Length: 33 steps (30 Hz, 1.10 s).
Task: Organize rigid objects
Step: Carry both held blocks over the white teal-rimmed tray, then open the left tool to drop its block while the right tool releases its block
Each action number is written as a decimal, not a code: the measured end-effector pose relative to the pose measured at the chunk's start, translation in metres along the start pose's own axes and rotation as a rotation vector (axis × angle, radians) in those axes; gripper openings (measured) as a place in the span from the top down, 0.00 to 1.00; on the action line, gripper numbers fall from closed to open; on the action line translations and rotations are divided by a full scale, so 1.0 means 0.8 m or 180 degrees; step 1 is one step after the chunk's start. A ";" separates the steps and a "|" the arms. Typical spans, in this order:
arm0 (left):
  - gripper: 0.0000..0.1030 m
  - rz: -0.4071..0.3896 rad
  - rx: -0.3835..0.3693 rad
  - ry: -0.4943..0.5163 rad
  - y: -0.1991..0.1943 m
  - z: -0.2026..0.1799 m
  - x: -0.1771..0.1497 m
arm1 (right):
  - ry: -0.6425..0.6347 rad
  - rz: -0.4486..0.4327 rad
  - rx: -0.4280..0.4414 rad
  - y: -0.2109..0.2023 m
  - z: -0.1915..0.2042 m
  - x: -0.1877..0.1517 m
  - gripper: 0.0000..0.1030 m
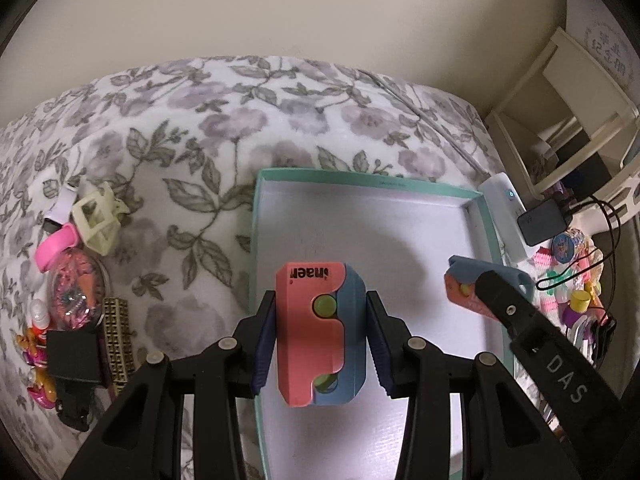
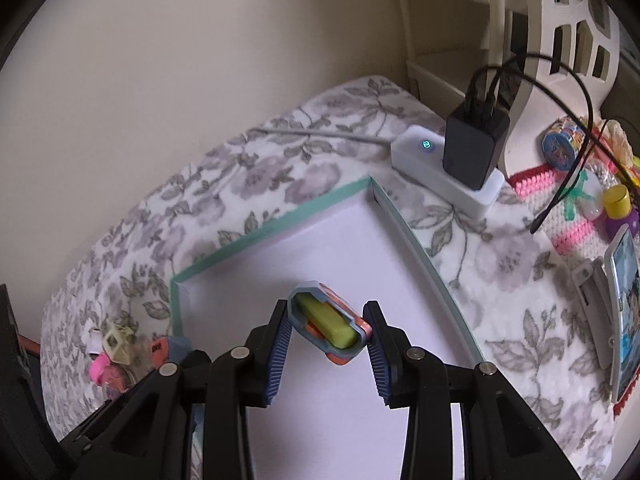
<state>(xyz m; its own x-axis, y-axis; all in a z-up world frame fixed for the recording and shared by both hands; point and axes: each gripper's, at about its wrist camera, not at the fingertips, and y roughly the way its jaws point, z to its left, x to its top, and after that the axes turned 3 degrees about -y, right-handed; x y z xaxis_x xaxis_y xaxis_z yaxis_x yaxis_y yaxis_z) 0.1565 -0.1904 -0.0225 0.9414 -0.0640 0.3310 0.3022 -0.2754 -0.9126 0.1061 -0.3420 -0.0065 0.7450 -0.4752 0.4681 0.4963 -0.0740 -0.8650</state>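
Our left claw grips a stiff, light pink-and-blue plastic toy block by its flat sides above the teal-rimmed white cardboard tray; our right claw clamps its slippery twin there too.

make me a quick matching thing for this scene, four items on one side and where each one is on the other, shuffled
Items:
1. pink and blue toy
2. cream hair clip
3. black charger
4. teal-rimmed box

Places:
A. plugged into the white power strip
B. on the floral blanket, under both claws
C. held in the left claw above the box
D. on the blanket left of the box, beside a pink ring

Pairs: 1-C, 2-D, 3-A, 4-B
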 end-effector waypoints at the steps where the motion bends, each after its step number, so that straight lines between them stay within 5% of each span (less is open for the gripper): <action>1: 0.57 0.0003 -0.0012 0.0020 0.002 -0.002 -0.001 | 0.0004 0.0012 -0.0011 0.001 0.000 0.000 0.62; 17: 0.57 0.0137 -0.0049 0.0159 0.021 -0.013 -0.010 | 0.0015 0.0195 -0.0104 0.010 -0.004 -0.003 0.61; 33: 0.48 0.0036 0.0191 0.0063 -0.002 0.005 0.000 | 0.0005 0.0350 -0.0116 0.018 -0.002 -0.005 0.61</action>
<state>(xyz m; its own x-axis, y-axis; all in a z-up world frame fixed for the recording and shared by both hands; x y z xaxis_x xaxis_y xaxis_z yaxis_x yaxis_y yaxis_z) 0.1569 -0.1864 -0.0218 0.9418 -0.0860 0.3249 0.3006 -0.2166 -0.9288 0.1095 -0.3422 -0.0216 0.7934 -0.4835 0.3697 0.3950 -0.0530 -0.9171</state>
